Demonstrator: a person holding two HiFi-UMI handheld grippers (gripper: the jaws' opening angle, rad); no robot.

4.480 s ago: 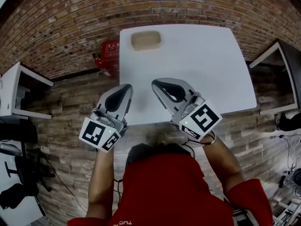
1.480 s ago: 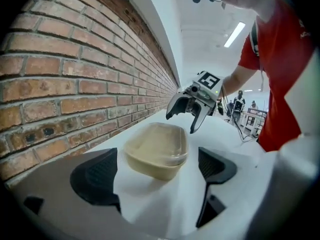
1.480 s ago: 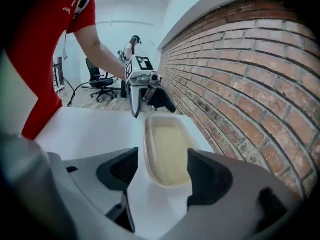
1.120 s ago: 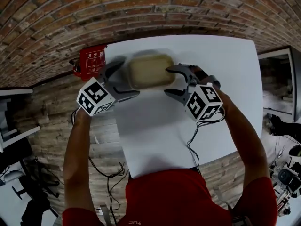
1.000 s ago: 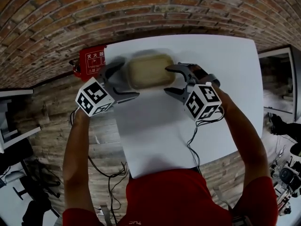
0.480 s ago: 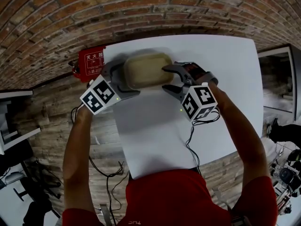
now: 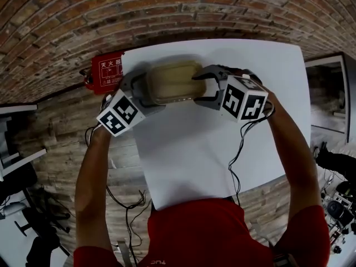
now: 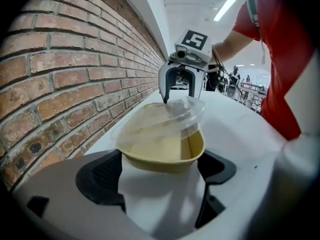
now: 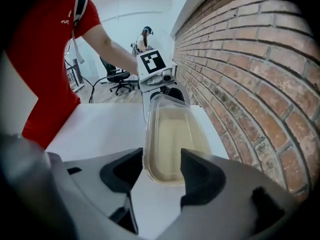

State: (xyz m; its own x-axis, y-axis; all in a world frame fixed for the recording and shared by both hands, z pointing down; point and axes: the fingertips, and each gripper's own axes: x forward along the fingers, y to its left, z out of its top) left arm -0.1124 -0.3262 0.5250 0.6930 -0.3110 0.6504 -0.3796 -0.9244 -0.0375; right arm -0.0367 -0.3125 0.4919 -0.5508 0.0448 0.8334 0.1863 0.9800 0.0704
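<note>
Fig. Two hand-held grippers at a lidded tub, seen from head view and both gripper views

Tub [image 7: 171, 82]: beige, oblong, on white table [image 7: 222, 149] at the edge nearest the brick wall [image 7: 167, 10]. L. gripper [image 7: 146, 92] at one short end, r. gripper [image 7: 199, 88] at the opposite end, facing each other along the tub.

L. gripper view: fingers [image 8: 100, 176] set wide, flanking the tub w/ pads just beside its walls; no firm pinch evident.

R. gripper view: fingers [image 9: 122, 171] narrow, pressed onto the tub's near end from both sides.

Clear lid [image 8: 160, 119]: sits askew, part of its edge raised above the tub rim, rest over the opening. Which end is freer cannot be told for sure.

Progress (judgement): approach and bracketing of the tub done; lid loosened but not off. Whether the tub base has left the table cannot be told. Left to do: lid fully clear of rim.

Also shown: red box [image 7: 105, 74] on floor beside table, person's red shirt [image 7: 211, 232]
</note>
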